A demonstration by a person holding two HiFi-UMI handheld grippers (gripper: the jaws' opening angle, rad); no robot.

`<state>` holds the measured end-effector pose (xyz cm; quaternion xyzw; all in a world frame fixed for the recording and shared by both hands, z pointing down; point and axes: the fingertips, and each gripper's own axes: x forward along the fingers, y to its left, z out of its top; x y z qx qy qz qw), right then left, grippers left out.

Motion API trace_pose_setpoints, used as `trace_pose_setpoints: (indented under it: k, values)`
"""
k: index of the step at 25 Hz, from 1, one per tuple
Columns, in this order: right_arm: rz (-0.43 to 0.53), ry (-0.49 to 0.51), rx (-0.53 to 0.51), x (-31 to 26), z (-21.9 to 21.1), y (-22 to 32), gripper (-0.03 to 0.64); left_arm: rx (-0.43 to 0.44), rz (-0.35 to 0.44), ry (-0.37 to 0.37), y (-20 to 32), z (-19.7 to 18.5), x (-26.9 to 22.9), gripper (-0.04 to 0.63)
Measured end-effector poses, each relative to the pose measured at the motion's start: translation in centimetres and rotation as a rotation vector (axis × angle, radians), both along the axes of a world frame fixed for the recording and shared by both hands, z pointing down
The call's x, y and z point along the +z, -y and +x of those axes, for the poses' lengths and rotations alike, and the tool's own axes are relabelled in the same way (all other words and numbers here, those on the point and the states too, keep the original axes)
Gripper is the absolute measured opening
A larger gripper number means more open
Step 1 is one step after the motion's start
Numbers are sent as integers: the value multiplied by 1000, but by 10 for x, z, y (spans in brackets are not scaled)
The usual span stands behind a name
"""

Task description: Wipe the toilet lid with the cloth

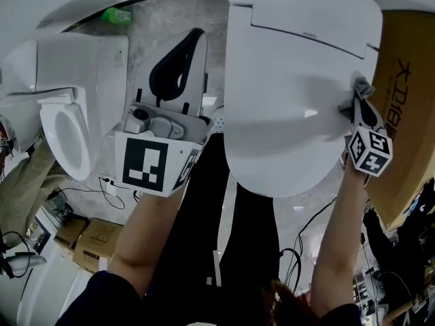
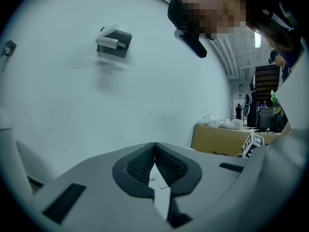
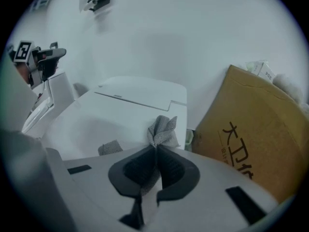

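Observation:
The white toilet lid (image 1: 292,80) is closed and fills the upper middle of the head view; it also shows in the right gripper view as the lid (image 3: 120,115). My right gripper (image 1: 359,104) is shut on a grey cloth (image 1: 362,87) at the lid's right edge. In its own view the cloth (image 3: 162,132) sticks up, bunched between the closed jaws of the right gripper (image 3: 155,151). My left gripper (image 1: 182,63) is held off to the left of the lid, above the floor. Seen in its own view, the left gripper (image 2: 154,151) is shut and holds nothing.
A brown cardboard box (image 1: 404,107) stands tight against the toilet's right side. A second white toilet (image 1: 64,121) with its seat open stands at the left. Smaller boxes (image 1: 88,240) and cables lie on the floor. A wall fixture (image 2: 115,41) hangs above.

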<state>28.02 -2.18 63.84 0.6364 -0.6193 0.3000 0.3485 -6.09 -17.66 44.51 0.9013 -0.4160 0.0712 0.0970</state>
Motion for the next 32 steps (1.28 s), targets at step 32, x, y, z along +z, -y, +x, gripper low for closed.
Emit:
trace_pose_setpoints:
  k: [32]
  values:
    - [19, 238, -780, -7, -351, 33, 34, -28, -5, 19, -2, -12, 7, 20]
